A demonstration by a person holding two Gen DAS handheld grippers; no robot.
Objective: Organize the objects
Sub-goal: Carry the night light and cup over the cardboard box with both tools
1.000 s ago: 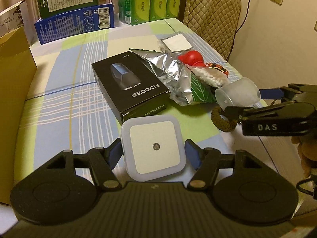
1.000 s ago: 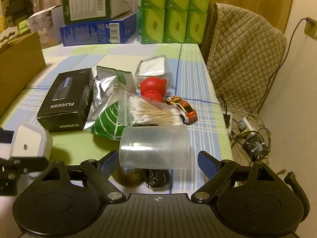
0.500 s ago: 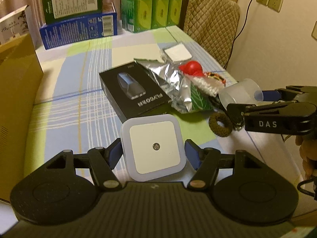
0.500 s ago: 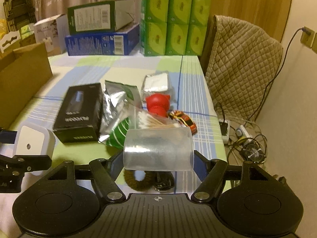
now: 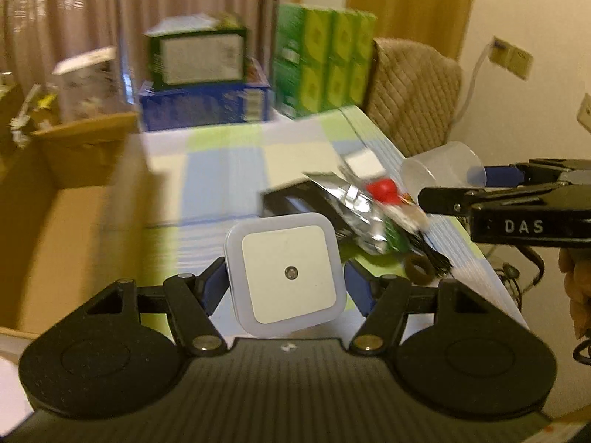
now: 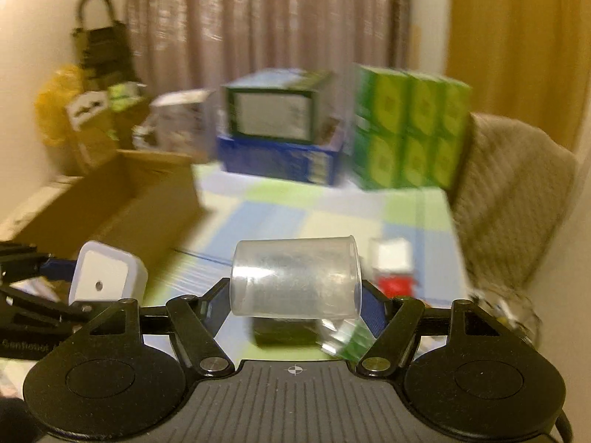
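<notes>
My left gripper is shut on a white square night light, held above the table. In the right wrist view my right gripper is shut on a clear plastic cup lying on its side between the blue pads. Each tool shows in the other's view: the cup at the right, the night light at the left. On the checked tablecloth lie a black box, a silver foil bag, a red toy and a brown hair tie.
An open cardboard box stands at the table's left side. Blue and green cartons and green tissue packs are stacked at the far edge. A padded chair stands at the far right, a curtain behind.
Both grippers have risen with their loads, so the table items sit lower and farther. The right jaws closed onto the cup, which earlier lay loosely between them. The cardboard box has come into view.
</notes>
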